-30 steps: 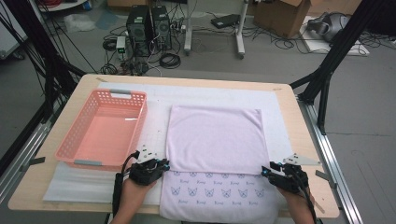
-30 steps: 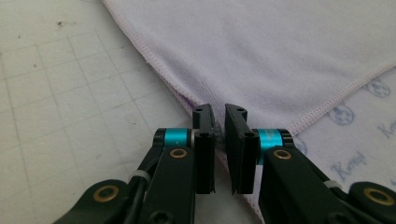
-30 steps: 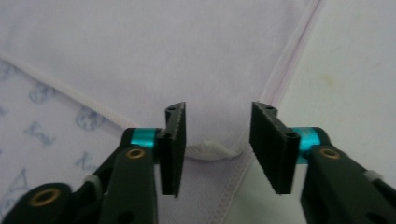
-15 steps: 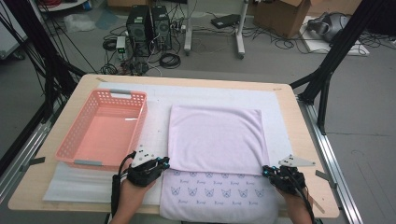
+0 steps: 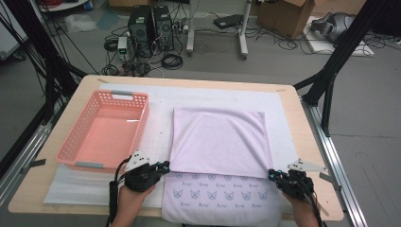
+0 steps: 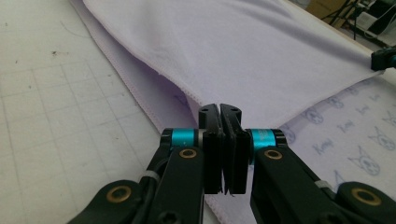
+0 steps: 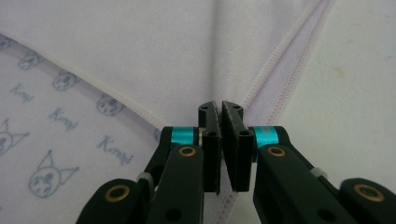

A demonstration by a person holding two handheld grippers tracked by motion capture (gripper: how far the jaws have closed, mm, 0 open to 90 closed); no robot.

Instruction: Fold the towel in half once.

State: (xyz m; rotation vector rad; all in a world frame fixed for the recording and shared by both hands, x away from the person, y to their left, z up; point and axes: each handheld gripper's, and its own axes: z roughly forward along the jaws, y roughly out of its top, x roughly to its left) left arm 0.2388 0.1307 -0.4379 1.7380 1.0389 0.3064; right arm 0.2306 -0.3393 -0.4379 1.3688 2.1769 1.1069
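Cloth (image 5: pixel 220 142) corners (near edge) between grippers.

We're in a lab/test bay, not a home: wooden table (image 5: pixel 56 201) framed by aluminium rails (image 5: pixel 338 161), black rig struts (image 5: pixel 340 61), two PC towers (image 5: pixel 150 22) w/ tangled cables (image 5: pixel 172 60) on grey concrete, cardboard box (image 5: pixel 282 13) at back.

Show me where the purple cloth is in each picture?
High view: the cloth lies mid-table, right of the basket.
Left gripper view: cloth spreads across the top and right.
Right gripper view: cloth covers the top and left.
Shared landmark: its cat-face print.
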